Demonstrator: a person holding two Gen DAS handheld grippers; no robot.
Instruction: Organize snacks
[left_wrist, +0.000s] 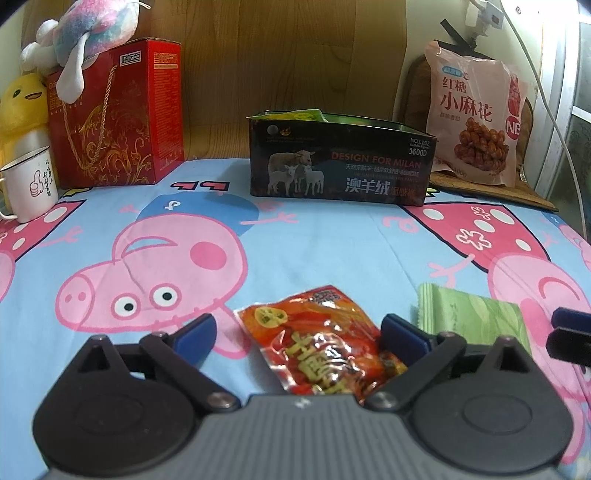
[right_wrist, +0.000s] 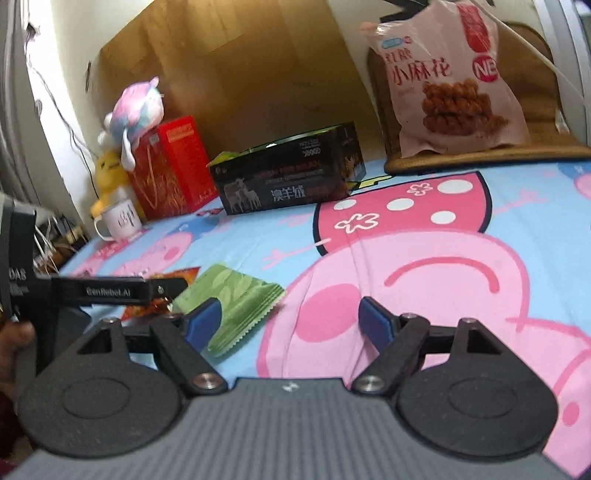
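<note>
Our left hand-held gripper (left_wrist: 298, 334) stands wide open astride a red snack packet (left_wrist: 325, 343) lying loose on the cartoon bedsheet (left_wrist: 332, 243). Our right hand-held gripper (right_wrist: 291, 320) gapes empty just beside a green packet (right_wrist: 236, 306). The dark box (left_wrist: 340, 166) sits behind.

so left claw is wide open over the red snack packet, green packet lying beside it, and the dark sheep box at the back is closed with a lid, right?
Not quite: the dark sheep box is open-topped, with a green packet poking out, as the left wrist view shows. The rest holds: the left claw is wide open around the red snack packet, and the green packet lies beside it.
</note>
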